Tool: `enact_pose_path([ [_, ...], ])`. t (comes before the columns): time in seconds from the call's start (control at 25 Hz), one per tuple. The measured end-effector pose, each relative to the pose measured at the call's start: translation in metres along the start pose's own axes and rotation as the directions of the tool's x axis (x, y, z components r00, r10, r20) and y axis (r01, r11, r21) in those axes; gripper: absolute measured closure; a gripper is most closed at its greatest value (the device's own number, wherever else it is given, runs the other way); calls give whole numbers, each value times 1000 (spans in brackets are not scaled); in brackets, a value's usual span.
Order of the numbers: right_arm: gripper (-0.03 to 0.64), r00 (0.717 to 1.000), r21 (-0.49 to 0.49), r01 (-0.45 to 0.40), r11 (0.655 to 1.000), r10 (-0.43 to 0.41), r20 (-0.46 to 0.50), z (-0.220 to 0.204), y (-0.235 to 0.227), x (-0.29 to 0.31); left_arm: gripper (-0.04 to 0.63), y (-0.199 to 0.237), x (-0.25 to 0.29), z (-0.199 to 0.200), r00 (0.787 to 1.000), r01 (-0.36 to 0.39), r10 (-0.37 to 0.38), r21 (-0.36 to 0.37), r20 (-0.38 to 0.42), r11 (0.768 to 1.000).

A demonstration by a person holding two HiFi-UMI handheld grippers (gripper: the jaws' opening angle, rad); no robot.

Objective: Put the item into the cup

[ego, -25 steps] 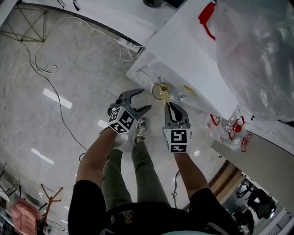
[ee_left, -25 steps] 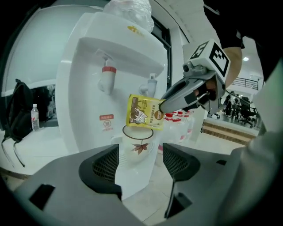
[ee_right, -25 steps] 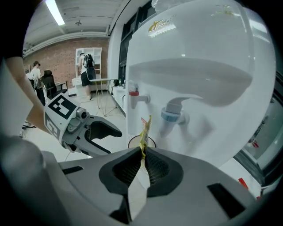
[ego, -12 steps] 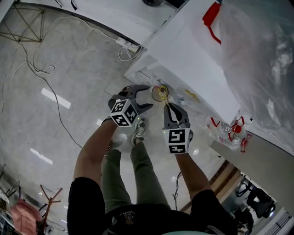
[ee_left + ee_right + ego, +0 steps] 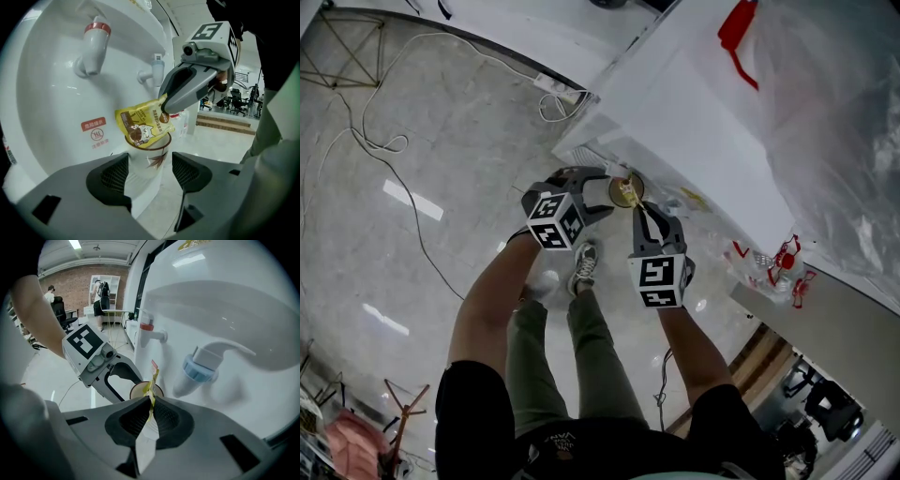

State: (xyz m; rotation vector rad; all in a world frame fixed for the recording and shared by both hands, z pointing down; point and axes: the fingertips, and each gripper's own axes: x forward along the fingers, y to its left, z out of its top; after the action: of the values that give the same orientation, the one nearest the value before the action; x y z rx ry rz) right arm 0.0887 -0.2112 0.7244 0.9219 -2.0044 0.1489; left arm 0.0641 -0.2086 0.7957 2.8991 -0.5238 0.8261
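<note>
A white paper cup (image 5: 149, 161) with a brown rim and a leaf print stands in the water dispenser's alcove, under the taps. My left gripper (image 5: 150, 174) is open, one jaw on each side of the cup, with a gap on the right side. My right gripper (image 5: 151, 416) is shut on a yellow sachet (image 5: 143, 124), which hangs tilted over the cup's mouth with its lower edge at the rim. From the head view both grippers (image 5: 598, 190) (image 5: 647, 212) meet at the cup (image 5: 625, 191).
The white water dispenser (image 5: 675, 122) has a red tap (image 5: 96, 42) and a blue tap (image 5: 199, 366) above the cup. A clear plastic bag with red handles (image 5: 825, 103) lies on top. Cables (image 5: 384, 141) and a power strip (image 5: 555, 87) lie on the floor.
My left gripper has moved right and up to the cup, so its jaws now flank it. The right gripper has edged up with the sachet toward the cup's mouth.
</note>
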Motion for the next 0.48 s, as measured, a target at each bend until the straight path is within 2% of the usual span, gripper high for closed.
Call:
enact_pose_path([
  [0.48, 561, 997, 45, 38, 998, -41, 62, -3, -1, 20, 279, 7, 9, -2, 999, -25, 26, -36, 29, 999],
])
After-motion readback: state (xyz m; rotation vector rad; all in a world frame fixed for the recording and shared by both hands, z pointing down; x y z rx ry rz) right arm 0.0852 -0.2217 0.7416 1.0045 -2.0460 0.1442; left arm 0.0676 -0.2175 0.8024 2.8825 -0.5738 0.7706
